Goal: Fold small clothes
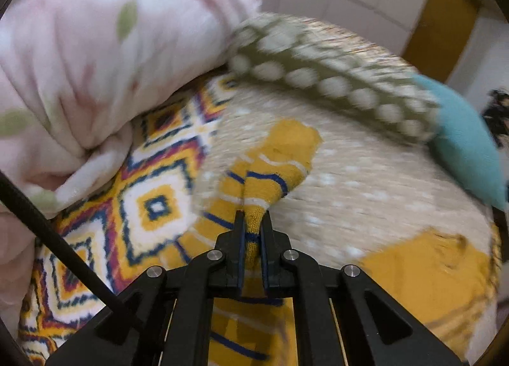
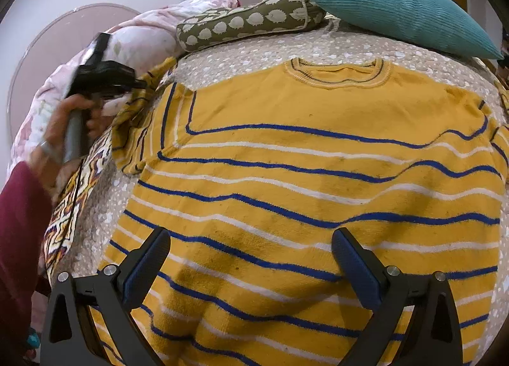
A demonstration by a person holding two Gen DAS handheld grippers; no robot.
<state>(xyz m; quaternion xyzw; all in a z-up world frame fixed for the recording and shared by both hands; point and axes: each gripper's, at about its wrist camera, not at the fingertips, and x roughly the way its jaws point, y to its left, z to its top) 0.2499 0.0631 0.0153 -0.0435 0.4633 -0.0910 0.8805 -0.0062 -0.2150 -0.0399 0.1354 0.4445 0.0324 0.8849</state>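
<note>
Your left gripper [image 1: 253, 223]: jaws clamped tight on sleeve [image 1: 270, 175] of yellow striped sweater [image 2: 302, 175], knit bunched between pads, sleeve lifted off bedspread [image 1: 366, 175]
Your right gripper [image 2: 251, 258]: jaws spread wide, nothing between them, poised above lower body of sweater
Sweater: lies flat, collar toward far side, near teal cushion [image 2: 404, 13] and spotted olive pillow [image 2: 248, 22]
Your left hand [image 2: 63, 130]: grips tool handle at sweater's left edge, beside pink blanket [image 1: 111, 48] and patterned rug [image 1: 152, 200]
</note>
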